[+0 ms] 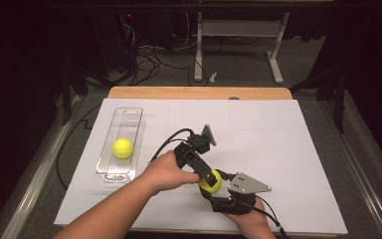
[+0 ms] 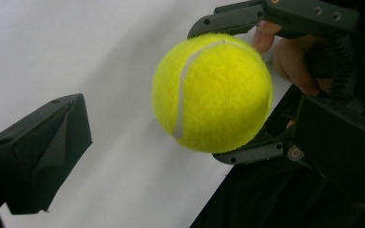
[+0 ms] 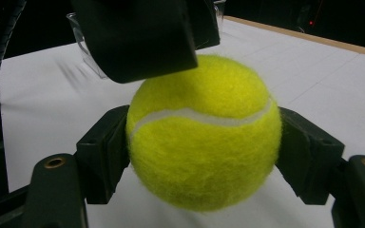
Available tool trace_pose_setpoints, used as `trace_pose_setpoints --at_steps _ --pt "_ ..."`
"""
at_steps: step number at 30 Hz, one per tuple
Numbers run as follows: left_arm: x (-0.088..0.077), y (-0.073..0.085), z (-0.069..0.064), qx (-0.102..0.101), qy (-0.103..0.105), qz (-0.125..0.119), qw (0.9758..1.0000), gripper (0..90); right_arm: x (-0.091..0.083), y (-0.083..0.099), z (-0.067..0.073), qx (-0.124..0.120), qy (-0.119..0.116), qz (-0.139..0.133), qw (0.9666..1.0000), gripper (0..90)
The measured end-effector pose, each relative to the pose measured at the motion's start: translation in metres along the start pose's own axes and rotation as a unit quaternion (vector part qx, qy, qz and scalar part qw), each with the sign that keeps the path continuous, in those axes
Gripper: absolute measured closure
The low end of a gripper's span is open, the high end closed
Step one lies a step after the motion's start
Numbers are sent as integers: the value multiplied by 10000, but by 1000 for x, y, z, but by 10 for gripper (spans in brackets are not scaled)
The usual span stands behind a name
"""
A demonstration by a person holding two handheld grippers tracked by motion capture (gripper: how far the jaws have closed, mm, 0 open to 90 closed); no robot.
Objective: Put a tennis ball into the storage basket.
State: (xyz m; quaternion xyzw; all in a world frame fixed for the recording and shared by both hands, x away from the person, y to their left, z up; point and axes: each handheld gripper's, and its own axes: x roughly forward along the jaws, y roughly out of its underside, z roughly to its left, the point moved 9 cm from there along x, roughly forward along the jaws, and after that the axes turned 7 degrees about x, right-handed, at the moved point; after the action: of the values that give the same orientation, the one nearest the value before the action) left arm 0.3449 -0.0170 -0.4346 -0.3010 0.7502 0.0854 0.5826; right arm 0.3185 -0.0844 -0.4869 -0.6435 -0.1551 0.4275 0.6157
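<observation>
- Dark room behind; cables on the floor [image 1: 149, 62] and a white stand's legs [image 1: 273, 55] beyond the desk.
- Desk [image 1: 199, 93] has a wooden far edge; a white sheet [image 1: 278, 149] covers most of the top.
- Clear plastic tray [image 1: 110, 152] sits at the sheet's left side, long axis running away from the person. One tennis ball in the tray [image 1: 123, 148] lies roughly mid-length.
- Second tennis ball [image 1: 211, 181] is at the near middle of the sheet, held off the surface as far as the right gripper view shows.
- Right gripper [image 1: 214, 186] comes in from the bottom edge, grey three-cornered plate on top. Jaws clenched on that ball, one pad on each side of it; the right gripper view has the ball [image 3: 204, 133] squarely between both pads, seam running across.
- Left gripper [image 1: 206, 175] reaches in from the left, forearm crossing the near-left of the sheet, cable looping back behind it.
- Left jaws released: the left gripper view shows one jaw well clear of the ball [image 2: 213, 92], with bare sheet between. Its other jaw sits on the far side, just beside the right gripper's body; can't tell if it touches the ball.
- In the right gripper view one left jaw hangs just above the ball's top; contact not resolvable.
- Person's fingers [image 2: 290, 57] wrap the right gripper's handle, behind the ball.
</observation>
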Motion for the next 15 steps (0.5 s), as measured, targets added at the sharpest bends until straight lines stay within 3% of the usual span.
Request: trace_pose_setpoints --at_steps 15 --pt "14 -4 -4 65 42 128 9999 7 -2 -3 1 2 -41 -92 9999 276"
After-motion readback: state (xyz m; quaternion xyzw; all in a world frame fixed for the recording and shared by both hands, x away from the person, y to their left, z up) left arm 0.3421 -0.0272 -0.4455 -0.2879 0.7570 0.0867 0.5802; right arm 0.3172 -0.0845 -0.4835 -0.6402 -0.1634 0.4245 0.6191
